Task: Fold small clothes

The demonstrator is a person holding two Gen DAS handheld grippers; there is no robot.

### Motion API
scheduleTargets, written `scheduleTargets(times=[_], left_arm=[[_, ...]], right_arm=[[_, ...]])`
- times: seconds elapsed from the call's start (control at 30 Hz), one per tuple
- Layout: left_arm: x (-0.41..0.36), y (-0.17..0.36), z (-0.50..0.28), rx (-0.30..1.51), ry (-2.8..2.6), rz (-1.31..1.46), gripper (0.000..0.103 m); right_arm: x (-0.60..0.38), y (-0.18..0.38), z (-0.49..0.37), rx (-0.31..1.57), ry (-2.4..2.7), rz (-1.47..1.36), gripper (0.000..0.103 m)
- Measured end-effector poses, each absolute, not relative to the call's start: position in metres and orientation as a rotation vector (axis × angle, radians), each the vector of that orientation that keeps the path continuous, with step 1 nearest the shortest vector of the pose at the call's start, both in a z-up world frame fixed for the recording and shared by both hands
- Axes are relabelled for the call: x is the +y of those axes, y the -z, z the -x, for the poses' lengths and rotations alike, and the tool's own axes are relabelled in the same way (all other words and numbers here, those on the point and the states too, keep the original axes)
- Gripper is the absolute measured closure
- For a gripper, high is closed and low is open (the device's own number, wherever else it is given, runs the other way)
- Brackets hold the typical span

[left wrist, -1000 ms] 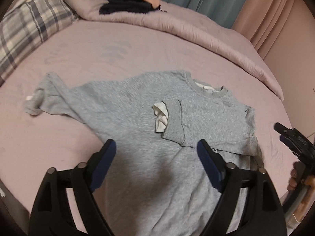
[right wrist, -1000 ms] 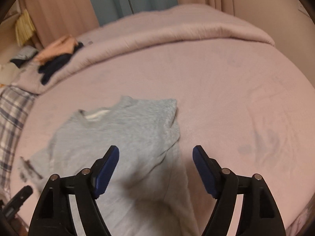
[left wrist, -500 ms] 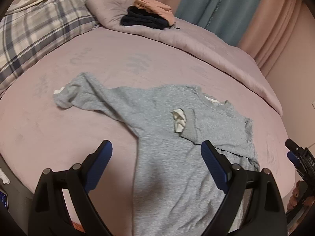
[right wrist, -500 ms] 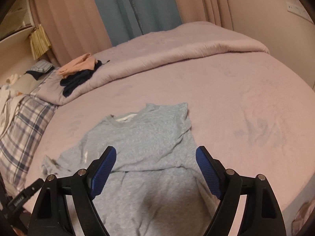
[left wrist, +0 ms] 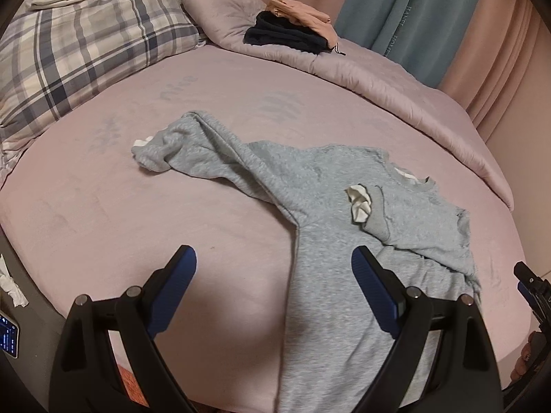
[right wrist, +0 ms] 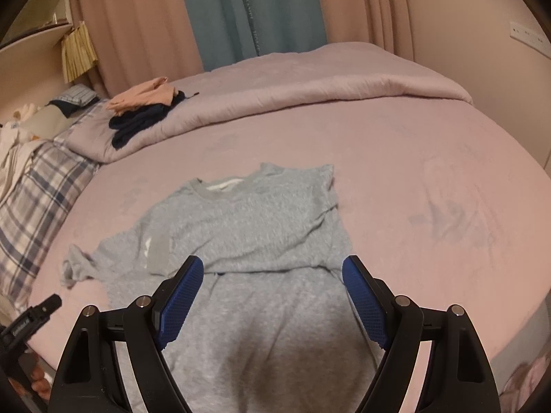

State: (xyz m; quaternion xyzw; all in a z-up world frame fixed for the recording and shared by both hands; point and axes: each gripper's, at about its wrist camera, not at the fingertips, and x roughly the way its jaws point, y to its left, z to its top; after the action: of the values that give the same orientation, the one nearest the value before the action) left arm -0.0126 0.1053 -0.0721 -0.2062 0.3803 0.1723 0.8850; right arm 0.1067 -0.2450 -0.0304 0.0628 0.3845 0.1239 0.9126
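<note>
1. So: the grey sweatshirt [left wrist: 330,227] lies flat on the pink bed [left wrist: 103,227], straight ahead of both my jaws, with its hem nearest me and running under them.
2. Done: one sleeve is folded across the chest, its cuff [left wrist: 377,215] lying ahead of my left gripper's [left wrist: 273,290] right-hand pad, with a white inner cuff [left wrist: 360,199] poking out.
3. Left: the other sleeve [left wrist: 179,144] is stretched out beyond and left of my left jaws. It needs folding in, then the body needs folding up. I'd call it under halfway.
4. My left jaws are spread and empty, hovering over the sweatshirt's left edge and bare bed.
5. My right gripper [right wrist: 272,301] has just been opening, and the jaws stand wide. Nothing is pinched; the lower body is below them.
6. Versus a second ago, both views have backed off. More bed shows, and the plaid pillow [left wrist: 79,51] and the folded clothes stack [left wrist: 292,27] sit fuller in frame. The sweatshirt reads farther from my pads, and the loose sleeve is closer to centre in my left view.
7. The garment itself looks unchanged.
</note>
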Motion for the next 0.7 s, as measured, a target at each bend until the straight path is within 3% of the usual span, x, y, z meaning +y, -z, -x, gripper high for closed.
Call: scheduleTargets(times=[0.33,0.7], left_arm=[[0.108,0.063,0.001,0.733,-0.354,0.379,0.011],[0.16,0.034,-0.073,0.663,-0.394,0.424,0.01]], right_arm=[[-0.242,0.037,-0.097,0.758,-0.299,-0.14,0.02],[-0.22,0.001,-0.118,0.669,-0.419,-0.142,0.02]])
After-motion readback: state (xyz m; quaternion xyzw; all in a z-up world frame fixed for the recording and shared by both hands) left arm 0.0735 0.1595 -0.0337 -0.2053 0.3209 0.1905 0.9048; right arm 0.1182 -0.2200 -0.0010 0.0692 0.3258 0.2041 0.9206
